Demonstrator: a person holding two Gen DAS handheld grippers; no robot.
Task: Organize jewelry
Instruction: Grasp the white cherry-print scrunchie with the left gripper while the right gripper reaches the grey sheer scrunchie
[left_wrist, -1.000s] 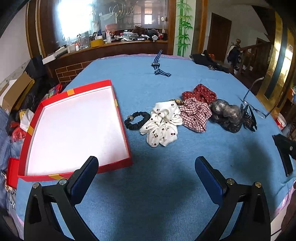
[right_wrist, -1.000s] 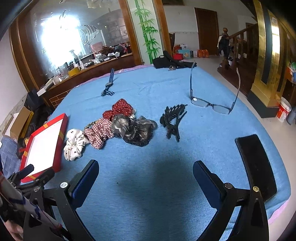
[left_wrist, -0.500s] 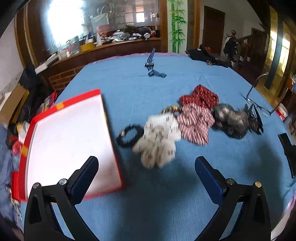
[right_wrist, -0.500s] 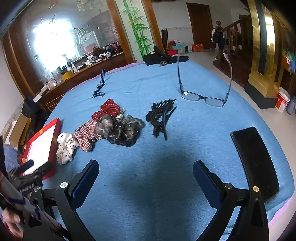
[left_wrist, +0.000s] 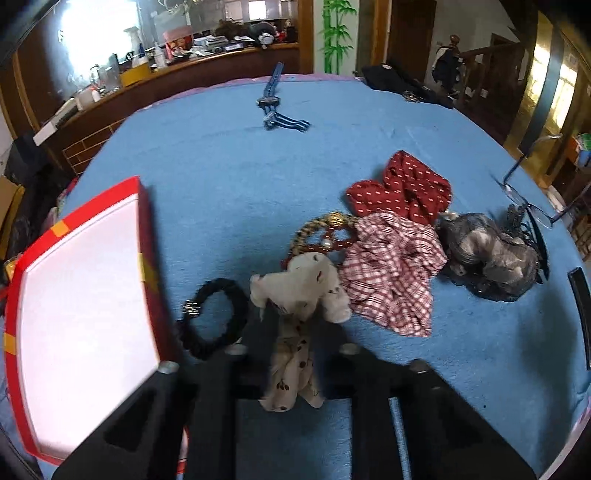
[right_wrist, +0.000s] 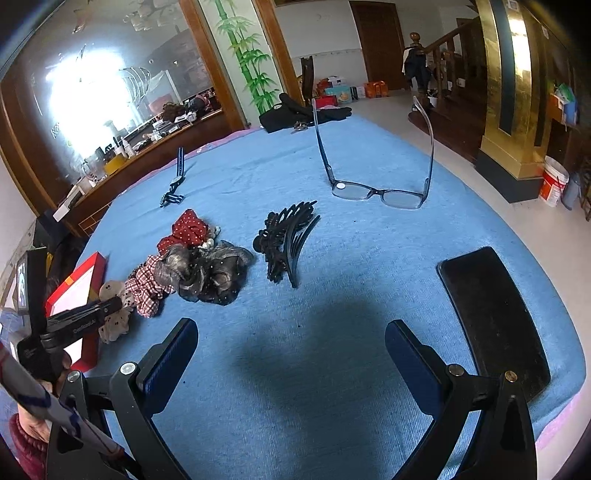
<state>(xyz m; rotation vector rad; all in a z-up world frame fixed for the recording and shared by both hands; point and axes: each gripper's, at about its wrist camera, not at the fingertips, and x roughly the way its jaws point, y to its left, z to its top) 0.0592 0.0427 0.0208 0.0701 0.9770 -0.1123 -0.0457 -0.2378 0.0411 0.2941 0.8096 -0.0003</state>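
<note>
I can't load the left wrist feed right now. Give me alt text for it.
The left gripper is shut on a white scrunchie with dark spots, on a blue tablecloth. An open red box lies to its left, a black hair tie between them; more scrunchies sit to the right.

Black right tongs (right_wrist: 291, 354) with blue pads (right_wrist: 168, 365) and silver screws; dark red sleeve (right_wrist: 22, 446).

Four fabric scrunchies lie on the blue cloth: one white (left_wrist: 299, 284), one red-and-white checked (left_wrist: 391, 269), one dark red dotted (left_wrist: 402, 188), one grey (left_wrist: 487, 254). One black braided hair tie (left_wrist: 216, 321), one beaded bracelet (left_wrist: 325, 229), one black claw clip (right_wrist: 288, 240), one pair of glasses (right_wrist: 376, 192), one red box (left_wrist: 81, 314), one phone (right_wrist: 491, 314), one striped strap (left_wrist: 273, 99).
</note>
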